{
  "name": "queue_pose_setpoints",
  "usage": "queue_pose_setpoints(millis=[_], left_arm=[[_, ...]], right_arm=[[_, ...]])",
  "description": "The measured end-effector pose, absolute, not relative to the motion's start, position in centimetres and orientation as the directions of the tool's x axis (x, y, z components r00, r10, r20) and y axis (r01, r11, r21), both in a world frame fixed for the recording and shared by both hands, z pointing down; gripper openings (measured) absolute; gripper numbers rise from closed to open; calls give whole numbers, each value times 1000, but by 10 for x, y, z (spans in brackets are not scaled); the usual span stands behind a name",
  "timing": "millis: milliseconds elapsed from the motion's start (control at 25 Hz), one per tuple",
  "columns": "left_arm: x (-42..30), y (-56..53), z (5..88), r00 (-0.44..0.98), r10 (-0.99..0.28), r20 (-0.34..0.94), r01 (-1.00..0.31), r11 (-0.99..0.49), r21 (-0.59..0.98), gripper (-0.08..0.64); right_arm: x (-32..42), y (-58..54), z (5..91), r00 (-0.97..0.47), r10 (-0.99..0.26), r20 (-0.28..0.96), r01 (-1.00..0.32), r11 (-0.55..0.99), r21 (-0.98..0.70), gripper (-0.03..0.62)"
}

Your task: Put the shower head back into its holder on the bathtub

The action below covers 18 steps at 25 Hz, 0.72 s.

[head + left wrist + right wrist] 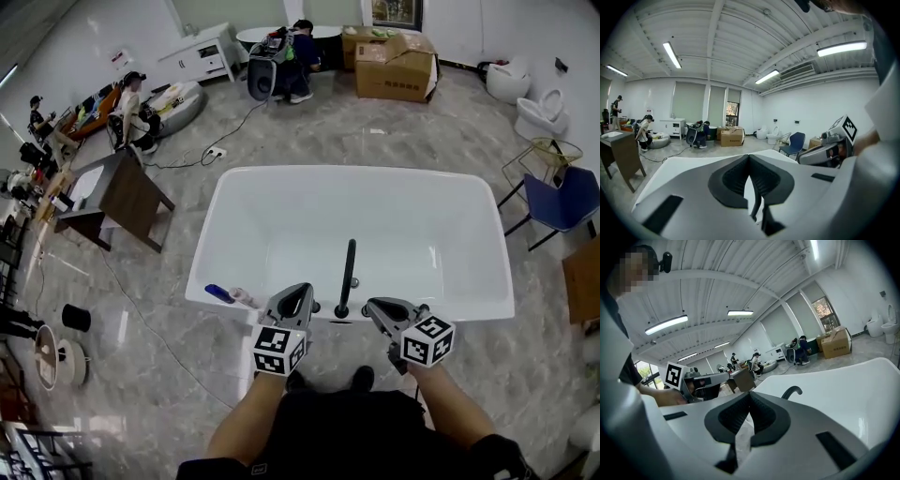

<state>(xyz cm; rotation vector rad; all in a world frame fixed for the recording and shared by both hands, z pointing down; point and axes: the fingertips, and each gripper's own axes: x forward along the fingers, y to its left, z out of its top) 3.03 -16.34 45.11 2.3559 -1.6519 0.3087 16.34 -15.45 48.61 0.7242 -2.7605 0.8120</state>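
While neither tool holds anything, step reads as approach; grasp not yet made. Left tool (297,295) and right tool (380,309) are both over the near rim of bathtub (450,305), about mid-span, w/ the person standing at that edge. Left gripper view: jaws together, nothing betw. them. Right gripper view: same, pads meeting at the tip, empty.

Task's thing: only candidate is the black fitting (348,272) at the middle of the near rim, base on the rim, rest reaching out over the tub interior. Right gripper view shows it w/ a hooked top. Cant tell if it is the shower head already seated in its holder or a tap; no loose head seen inside the tub. Small blue item (219,293) lies on the near rim toward the left corner, pale object (244,298) just beside it; too small to ID.

Rel. to tools: fitting sits betw. the two, slightly ahead of both tips. Left tool is just beside it on one side, right tool just beside on the other. No contact either side.

Next move, my guess: open one tool's jaws first, then line up side-on w/ the shaft. Shaft looks thin and smooth, so prob. slippery and needs a square, firm grip.
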Motion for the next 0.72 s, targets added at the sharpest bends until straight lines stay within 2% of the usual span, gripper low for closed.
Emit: queue_pose_setpoints(millis=[160,400,600,720], left_arm=[[18,-144,452,295,-901,317,-955,-289,69,15],[-37,-144,444,230,-918,324,-971,-238,16,15],[-56,-171,396,263,-934,240,-961,-276,-21,15],[-59,-180,372,276,-942,189,-958,-286,-27,15]], right_arm=[[153,-161,478,-876,-391,282,-480,766,-427,16],[120,-173,441,-875,-436,211,-484,785,-386,15],[111,-192,409,-849,-511,132,-523,777,-351,17],[106,-194,397,-850,-516,102,-518,785,-340,16]])
